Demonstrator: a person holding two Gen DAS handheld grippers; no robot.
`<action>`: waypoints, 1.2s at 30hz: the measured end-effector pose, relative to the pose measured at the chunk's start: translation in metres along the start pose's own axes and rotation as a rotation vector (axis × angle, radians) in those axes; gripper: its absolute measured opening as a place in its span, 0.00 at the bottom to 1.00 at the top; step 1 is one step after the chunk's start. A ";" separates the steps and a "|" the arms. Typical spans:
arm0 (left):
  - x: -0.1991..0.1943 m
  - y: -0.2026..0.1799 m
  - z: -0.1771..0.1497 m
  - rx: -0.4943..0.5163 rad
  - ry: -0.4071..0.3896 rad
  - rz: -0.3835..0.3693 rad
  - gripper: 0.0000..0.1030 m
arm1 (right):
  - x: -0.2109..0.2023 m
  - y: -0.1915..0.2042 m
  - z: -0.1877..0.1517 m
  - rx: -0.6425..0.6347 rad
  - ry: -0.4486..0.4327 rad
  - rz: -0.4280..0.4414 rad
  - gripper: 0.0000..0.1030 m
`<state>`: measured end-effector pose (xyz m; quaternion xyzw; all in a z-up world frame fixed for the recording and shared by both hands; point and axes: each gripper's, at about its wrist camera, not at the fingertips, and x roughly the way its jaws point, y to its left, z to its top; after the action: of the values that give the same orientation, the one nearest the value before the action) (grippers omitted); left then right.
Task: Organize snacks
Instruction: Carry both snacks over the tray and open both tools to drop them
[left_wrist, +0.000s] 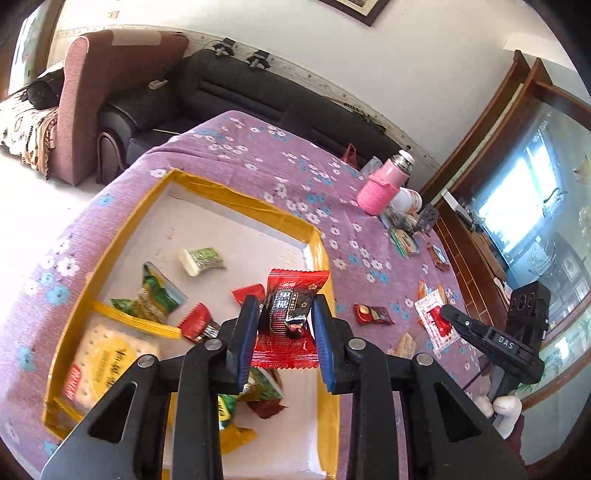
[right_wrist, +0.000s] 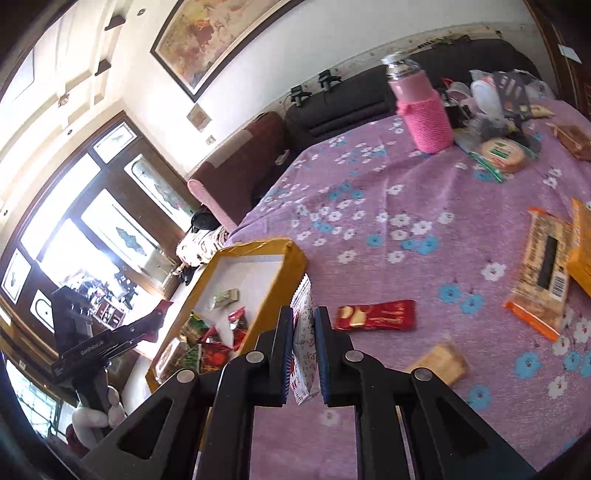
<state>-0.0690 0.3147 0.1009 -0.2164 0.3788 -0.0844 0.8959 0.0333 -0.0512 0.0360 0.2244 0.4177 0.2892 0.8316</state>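
Observation:
My left gripper (left_wrist: 286, 308) is shut on a red snack packet with a black label (left_wrist: 295, 284), held above the white box with a yellow taped rim (left_wrist: 236, 197). Inside the box lie green packets (left_wrist: 155, 295), red candies (left_wrist: 195, 321) and a cracker pack (left_wrist: 107, 354). My right gripper (right_wrist: 303, 314) is shut on a white packet with red print (right_wrist: 304, 332), just right of the box (right_wrist: 291, 254) and above the cloth. From the left wrist view, the right gripper (left_wrist: 448, 317) shows side-on with that white packet (left_wrist: 428, 310).
A purple flowered cloth (right_wrist: 406, 206) covers the table. Loose on it are a red packet (right_wrist: 376, 314), a tan snack (right_wrist: 443, 362) and an orange-edged pack (right_wrist: 543, 273). A pink bottle (right_wrist: 424, 110) and a pile of bags stand at the far side. Sofas lie beyond.

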 end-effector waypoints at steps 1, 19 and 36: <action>0.001 0.007 0.003 -0.009 -0.001 0.004 0.26 | 0.007 0.013 0.003 -0.017 0.011 0.015 0.11; 0.047 0.073 0.023 -0.195 0.075 0.007 0.44 | 0.149 0.118 -0.028 -0.192 0.202 -0.049 0.18; -0.051 0.031 -0.008 -0.095 -0.166 0.077 0.65 | 0.142 0.187 -0.078 -0.411 0.325 0.184 0.21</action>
<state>-0.1110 0.3558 0.1150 -0.2501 0.3148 -0.0137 0.9155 -0.0171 0.1911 0.0282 0.0389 0.4561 0.4745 0.7518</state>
